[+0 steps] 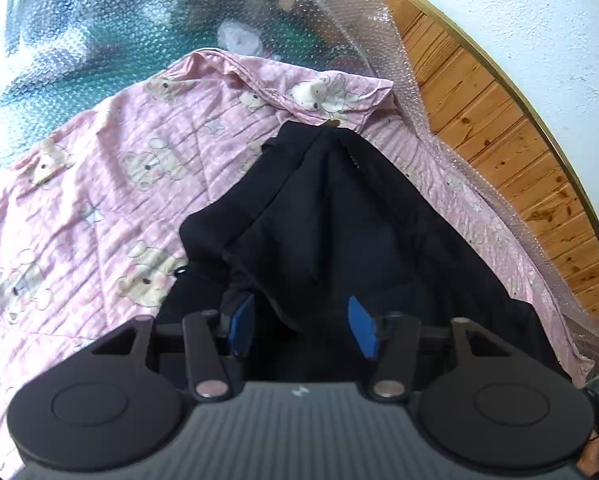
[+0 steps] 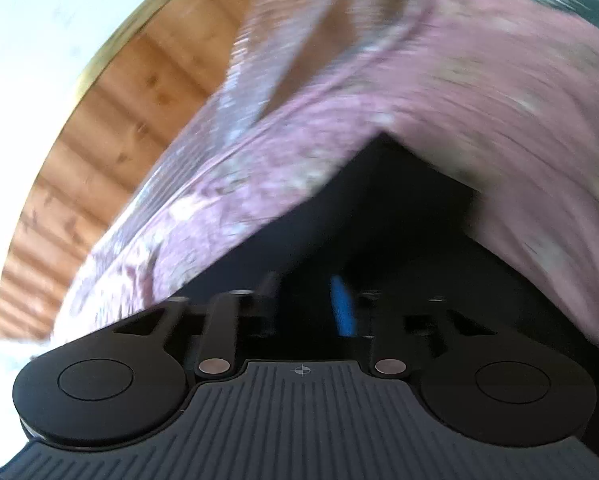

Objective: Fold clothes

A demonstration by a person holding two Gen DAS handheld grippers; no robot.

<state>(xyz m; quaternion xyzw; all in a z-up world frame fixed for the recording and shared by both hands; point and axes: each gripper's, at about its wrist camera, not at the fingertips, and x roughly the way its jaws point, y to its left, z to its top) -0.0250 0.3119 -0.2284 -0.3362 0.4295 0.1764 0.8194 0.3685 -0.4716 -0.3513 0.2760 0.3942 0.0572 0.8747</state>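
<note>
A: Left gripper (image 1: 303, 326) spread wide, blue pads (image 1: 241, 326) well apart. Black garment (image 1: 339, 216) bunched between and over them, a fold draped on the pad at 9 o'clock. No squeeze on the cloth visible.

B: And the garment's place?

A: Rising from the jaws toward 12 o'clock, narrowing to a peak. Lying on a pink sheet (image 1: 99, 184) printed with bears, which spreads out to 9 and 10 o'clock. Bubble wrap (image 1: 79, 32) beyond the sheet at 11 o'clock, over something teal. Wooden floor (image 1: 499, 128) at 2 o'clock, edged by a brass-coloured strip (image 1: 511, 84), then white wall.

B: Right side?

A: Badly blurred. Right gripper (image 2: 307, 308) buried in the same black garment (image 2: 379, 220); one blue pad (image 2: 342, 306) showing at about 1 o'clock of the body, the other finger only a dark shape against dark cloth. Gap looks narrower than on the left, yet impossible to tell whether clamped on fabric or merely amid it.

B: Around it?

A: Pink sheet (image 2: 479, 100) arching over the garment from 9 through 3 o'clock. Wooden floor (image 2: 119, 112) at 10 o'clock, bubble wrap (image 2: 251, 60) at 11 to 12 o'clock between the two.
</note>
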